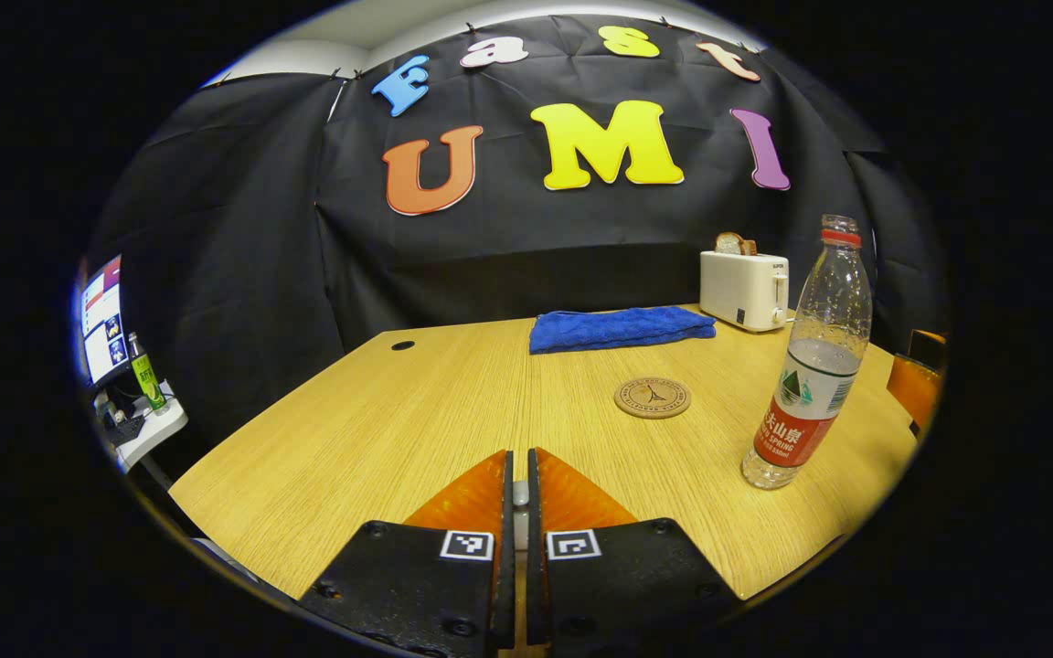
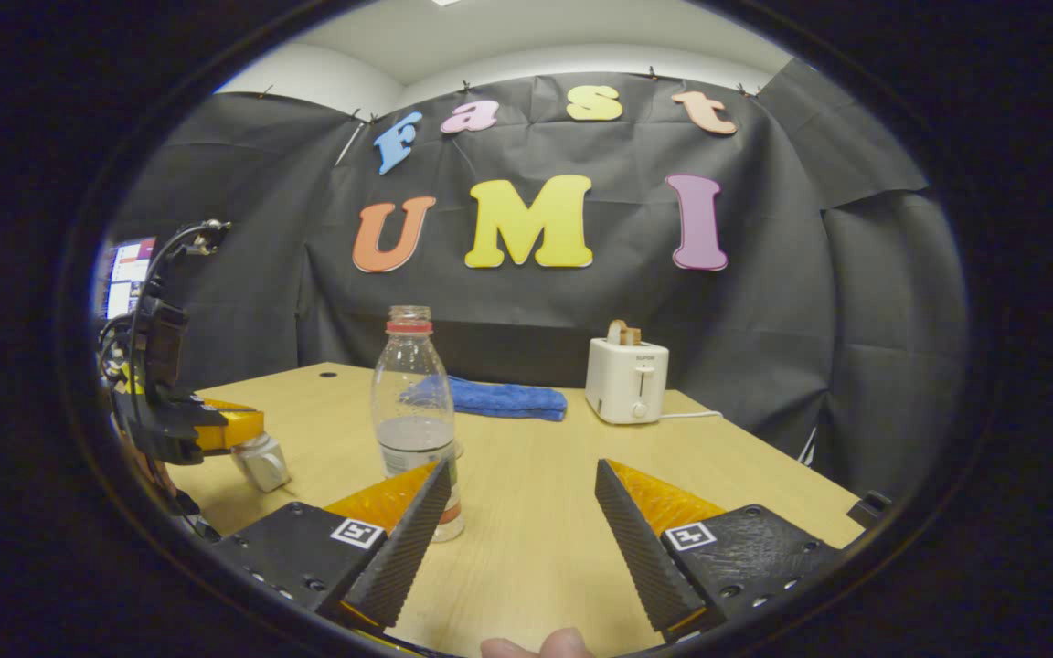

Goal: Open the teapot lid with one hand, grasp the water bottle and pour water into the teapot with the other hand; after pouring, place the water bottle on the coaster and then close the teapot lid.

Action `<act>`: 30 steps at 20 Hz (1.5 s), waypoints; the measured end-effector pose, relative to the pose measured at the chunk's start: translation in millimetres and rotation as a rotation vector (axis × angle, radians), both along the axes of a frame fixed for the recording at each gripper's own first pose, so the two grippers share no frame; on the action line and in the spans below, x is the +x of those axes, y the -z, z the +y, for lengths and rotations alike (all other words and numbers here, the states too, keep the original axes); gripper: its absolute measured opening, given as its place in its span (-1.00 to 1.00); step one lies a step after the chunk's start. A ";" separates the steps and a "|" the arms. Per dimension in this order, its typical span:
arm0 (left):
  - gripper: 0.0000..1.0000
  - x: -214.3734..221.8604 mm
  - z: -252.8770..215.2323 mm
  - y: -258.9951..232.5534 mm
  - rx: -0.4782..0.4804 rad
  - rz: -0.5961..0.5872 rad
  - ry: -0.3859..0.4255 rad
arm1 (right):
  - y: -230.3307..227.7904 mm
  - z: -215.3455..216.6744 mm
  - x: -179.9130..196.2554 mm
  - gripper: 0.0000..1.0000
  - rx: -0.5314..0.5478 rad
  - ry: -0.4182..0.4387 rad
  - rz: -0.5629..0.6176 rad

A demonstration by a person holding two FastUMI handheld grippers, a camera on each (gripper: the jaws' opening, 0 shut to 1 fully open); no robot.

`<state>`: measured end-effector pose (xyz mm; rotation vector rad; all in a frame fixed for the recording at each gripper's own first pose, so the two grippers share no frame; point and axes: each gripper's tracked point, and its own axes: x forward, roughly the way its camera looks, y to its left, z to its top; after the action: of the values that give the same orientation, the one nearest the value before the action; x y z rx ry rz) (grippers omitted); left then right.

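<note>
My left gripper (image 1: 518, 498) is nearly together, pinching a small silvery thing, prob. the teapot lid (image 2: 260, 461), held off the surface (image 1: 417, 411). Right gripper (image 2: 523, 512) is apart, empty, just short of the water bottle (image 2: 413, 411). Bottle's upright, long axis vertical, neck up, uncapped, part full. Coaster (image 1: 653, 397) bare. Grasp, pour, place, re-lid all left.
</note>
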<state>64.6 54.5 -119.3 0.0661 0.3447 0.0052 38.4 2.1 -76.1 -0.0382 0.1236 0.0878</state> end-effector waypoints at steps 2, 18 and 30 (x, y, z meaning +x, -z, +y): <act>-0.92 -2.2 1.4 -5.1 -0.024 -0.023 -0.003 | 2.6 7.3 -0.2 0.96 -0.016 -0.024 0.010; -0.94 -40.9 22.7 -71.7 -0.161 -0.168 0.001 | 28.5 72.0 37.5 0.96 0.016 -0.109 0.074; -0.94 -44.8 32.1 -66.1 -0.181 -0.156 -0.003 | 29.1 80.2 58.8 0.48 -0.031 -0.105 0.099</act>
<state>19.8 86.6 -53.1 -0.1134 0.1886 -0.0180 97.2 82.3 -105.2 -0.0717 0.2222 0.1926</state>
